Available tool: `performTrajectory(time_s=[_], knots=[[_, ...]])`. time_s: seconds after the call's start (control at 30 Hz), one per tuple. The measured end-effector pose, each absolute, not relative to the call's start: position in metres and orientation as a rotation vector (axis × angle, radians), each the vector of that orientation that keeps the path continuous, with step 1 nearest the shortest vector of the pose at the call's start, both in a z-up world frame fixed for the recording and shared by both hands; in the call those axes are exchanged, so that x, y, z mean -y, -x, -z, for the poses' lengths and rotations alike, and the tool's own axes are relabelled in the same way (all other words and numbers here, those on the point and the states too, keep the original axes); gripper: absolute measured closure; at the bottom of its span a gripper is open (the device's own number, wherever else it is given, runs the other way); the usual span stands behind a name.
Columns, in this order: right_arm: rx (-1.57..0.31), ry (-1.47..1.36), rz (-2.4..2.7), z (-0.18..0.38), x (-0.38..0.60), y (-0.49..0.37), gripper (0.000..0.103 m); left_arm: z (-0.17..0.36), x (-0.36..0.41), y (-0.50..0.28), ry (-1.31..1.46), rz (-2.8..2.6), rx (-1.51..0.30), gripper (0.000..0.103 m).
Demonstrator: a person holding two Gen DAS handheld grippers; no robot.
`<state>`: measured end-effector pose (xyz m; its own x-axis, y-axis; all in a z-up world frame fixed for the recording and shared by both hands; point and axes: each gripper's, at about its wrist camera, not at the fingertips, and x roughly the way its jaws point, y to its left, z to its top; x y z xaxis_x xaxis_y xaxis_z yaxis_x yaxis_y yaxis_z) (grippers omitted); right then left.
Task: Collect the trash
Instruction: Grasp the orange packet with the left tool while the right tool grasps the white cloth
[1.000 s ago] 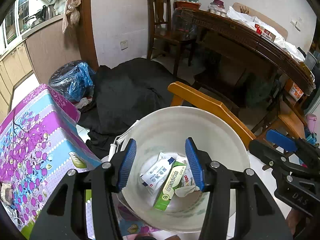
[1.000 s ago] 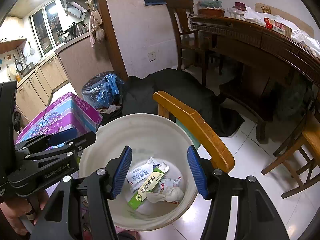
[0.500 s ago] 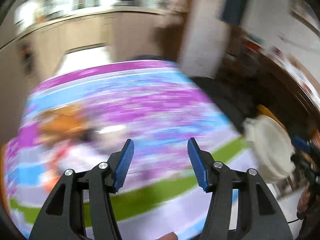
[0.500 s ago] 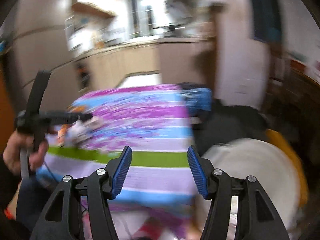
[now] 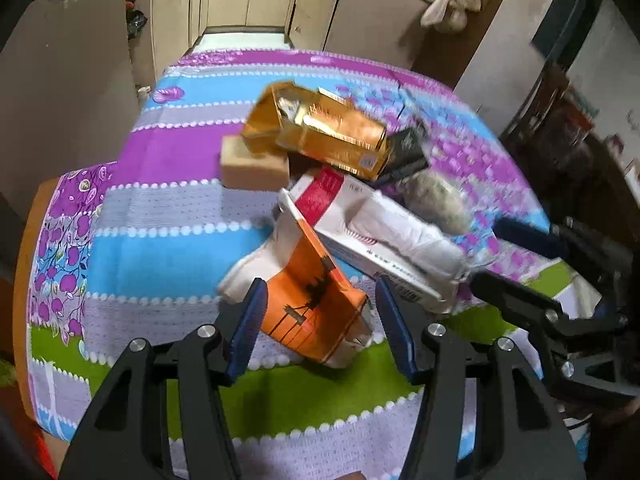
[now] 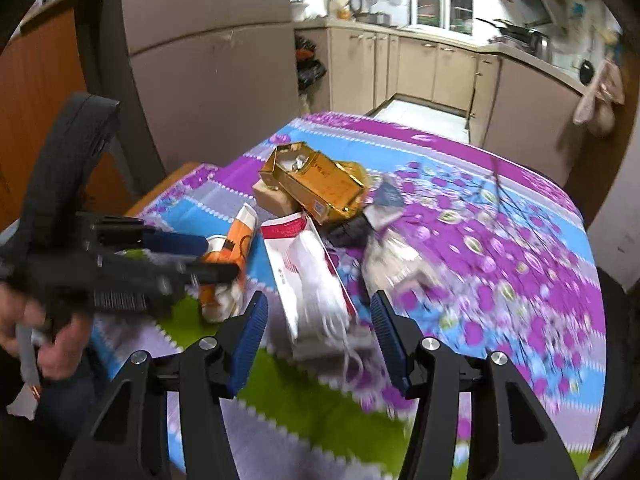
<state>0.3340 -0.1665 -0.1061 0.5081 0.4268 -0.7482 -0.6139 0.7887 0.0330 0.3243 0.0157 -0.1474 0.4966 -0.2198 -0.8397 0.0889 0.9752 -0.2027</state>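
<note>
Left gripper: jaws apart, an orange carton lying between them untouched. Right gripper: jaws closing, pads not yet on the white-and-red box between them. Beyond both, on the patterned tablecloth, lies a gold box.

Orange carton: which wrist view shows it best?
The left wrist view: the orange carton lies large and unobstructed between that hand-held gripper's open fingers. In the right wrist view the orange carton is smaller, off to the left, and partly hidden behind the left hand-held gripper.
</note>
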Motion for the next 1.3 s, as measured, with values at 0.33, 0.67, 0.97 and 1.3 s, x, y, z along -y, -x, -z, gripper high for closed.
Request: performTrajectory(time_s=[0.33, 0.67, 0.97, 1.3], knots=[[-0.87, 0.3, -0.638, 0.127, 0.147, -0.346, 0.079, 0.15, -0.023, -0.323, 0.062, 0.164, -1.0, 0.091], [-0.911, 0.317, -0.731, 0.123, 0.134, -0.324, 0.078, 0.155, -0.062, -0.316, 0.04, 0.221, -1.032, 0.089], [-0.96, 0.383, -0.678, 0.127, 0.114, -0.34, 0.078, 0.155, -0.047, -0.327, 0.016, 0.227, -1.033, 0.089], [-1.025, 0.316, -0.634, 0.134, 0.109, -0.358, 0.07, 0.151, -0.045, -0.337, 0.062, 0.226, -1.032, 0.089]])
